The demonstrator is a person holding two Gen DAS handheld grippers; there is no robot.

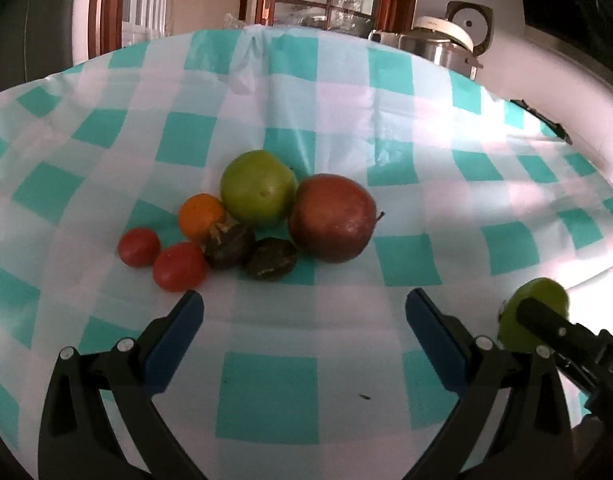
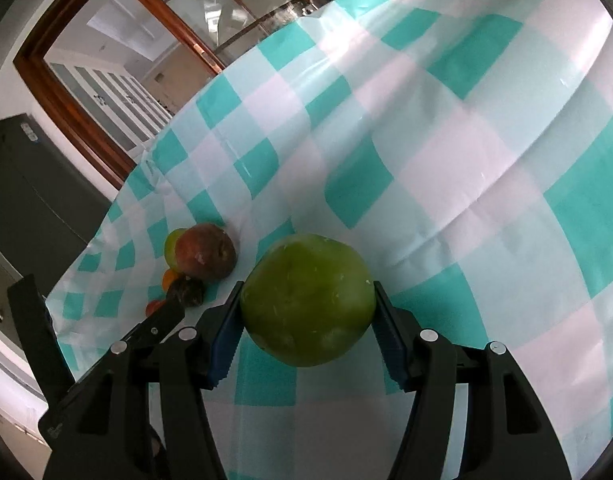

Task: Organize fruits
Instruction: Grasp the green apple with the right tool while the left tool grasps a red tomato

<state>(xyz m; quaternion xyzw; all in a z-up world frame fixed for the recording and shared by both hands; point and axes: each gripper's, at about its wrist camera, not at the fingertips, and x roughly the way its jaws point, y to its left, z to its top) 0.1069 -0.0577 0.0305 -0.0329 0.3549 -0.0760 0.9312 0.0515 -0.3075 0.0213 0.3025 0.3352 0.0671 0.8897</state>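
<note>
right tongs [image 2: 306, 320]: clamped on green apple [image 2: 308, 298], above desk [image 2: 486, 184] | left tongs [image 1: 304, 320]: spread wide, nothing between | fruit cluster [image 1: 250, 220]: mid-desk, bare checked cloth toward every edge | no legible writing

Table draped in a teal-and-white checked cloth [image 1: 266, 396], creased near the far edge. Clustered at the middle, directly on the cloth: green apple [image 1: 258, 188] at the far side, red apple [image 1: 332, 223] touching it on the right, small orange [image 1: 201, 216] on its left. Nearer: two dark brown wrinkled fruits [image 1: 229, 245] [image 1: 270, 259] side by side, then two red tomatoes [image 1: 179, 267] [image 1: 139, 247] leftmost.
</note>
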